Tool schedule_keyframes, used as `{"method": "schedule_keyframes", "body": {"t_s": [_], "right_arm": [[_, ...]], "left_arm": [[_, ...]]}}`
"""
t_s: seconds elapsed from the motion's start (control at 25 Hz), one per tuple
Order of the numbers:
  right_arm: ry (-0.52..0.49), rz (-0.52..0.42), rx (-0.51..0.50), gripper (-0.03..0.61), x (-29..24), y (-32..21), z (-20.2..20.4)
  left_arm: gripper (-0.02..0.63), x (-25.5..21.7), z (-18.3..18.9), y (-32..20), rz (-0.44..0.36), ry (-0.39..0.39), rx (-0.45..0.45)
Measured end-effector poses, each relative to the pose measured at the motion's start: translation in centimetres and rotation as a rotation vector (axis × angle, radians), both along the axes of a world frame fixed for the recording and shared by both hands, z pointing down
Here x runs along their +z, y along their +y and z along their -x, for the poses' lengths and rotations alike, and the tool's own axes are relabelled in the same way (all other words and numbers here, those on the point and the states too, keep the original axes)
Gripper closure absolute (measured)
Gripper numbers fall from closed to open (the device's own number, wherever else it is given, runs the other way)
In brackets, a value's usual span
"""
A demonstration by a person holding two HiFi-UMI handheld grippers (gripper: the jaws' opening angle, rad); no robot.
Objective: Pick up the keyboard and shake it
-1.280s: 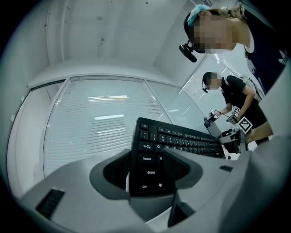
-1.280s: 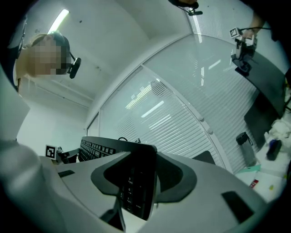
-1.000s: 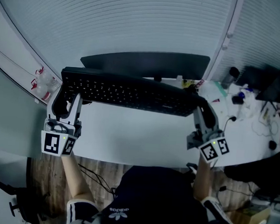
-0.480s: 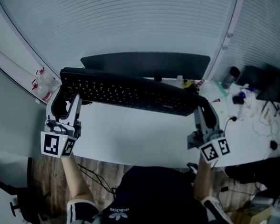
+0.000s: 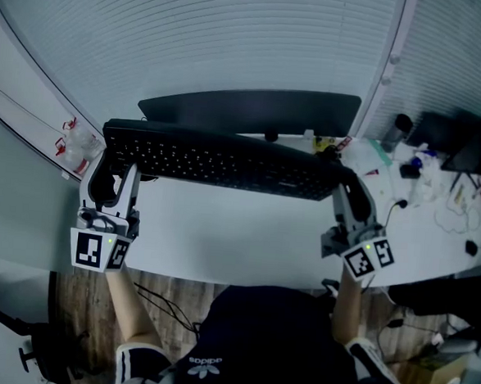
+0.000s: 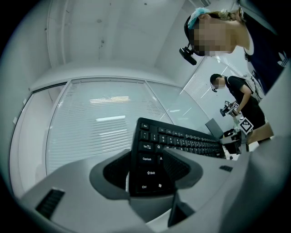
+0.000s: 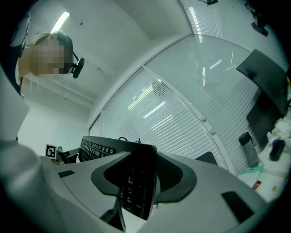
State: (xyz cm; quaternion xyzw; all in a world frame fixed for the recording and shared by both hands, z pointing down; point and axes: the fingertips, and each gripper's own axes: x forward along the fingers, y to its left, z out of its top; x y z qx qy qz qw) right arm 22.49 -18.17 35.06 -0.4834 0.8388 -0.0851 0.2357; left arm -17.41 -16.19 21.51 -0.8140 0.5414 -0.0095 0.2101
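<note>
Jaws of left gripper (image 5: 114,178) clamped on left end, jaws of right gripper (image 5: 349,190) clamped on right end of long black plastic keyboard (image 5: 226,163). Keyboard held level, apparently clear of white table (image 5: 229,235), before dark monitor (image 5: 254,108). Pick-up looks done; shaking left. Keys face up, body unbent.

a dark short-sleeved top (image 5: 271,337) is worn, marked with a small white logo (image 5: 203,365) at 6 o'clock, its sleeve hems edged in white. the left gripper (image 5: 113,170) and right gripper (image 5: 345,186) are cased in pale grey and fitted with dark jaws. each is capped by a marker cube (image 5: 97,248) of black-and-white squares, with a green light.
</note>
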Motion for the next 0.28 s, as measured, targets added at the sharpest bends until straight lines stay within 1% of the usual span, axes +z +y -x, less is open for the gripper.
{"method": "schedule_keyframes", "body": {"t_s": [0.16, 0.28], "right_arm": [[0.006, 0.001, 0.004, 0.428, 0.05, -0.06, 0.01], [0.034, -0.009, 0.005, 0.428, -0.56, 0.03, 0.2]], "left_arm": [[0.385, 0.05, 0.06, 0.0, 0.001, 0.001, 0.0], [0.385, 0.06, 0.06, 0.12, 0.001, 0.002, 0.001]]}}
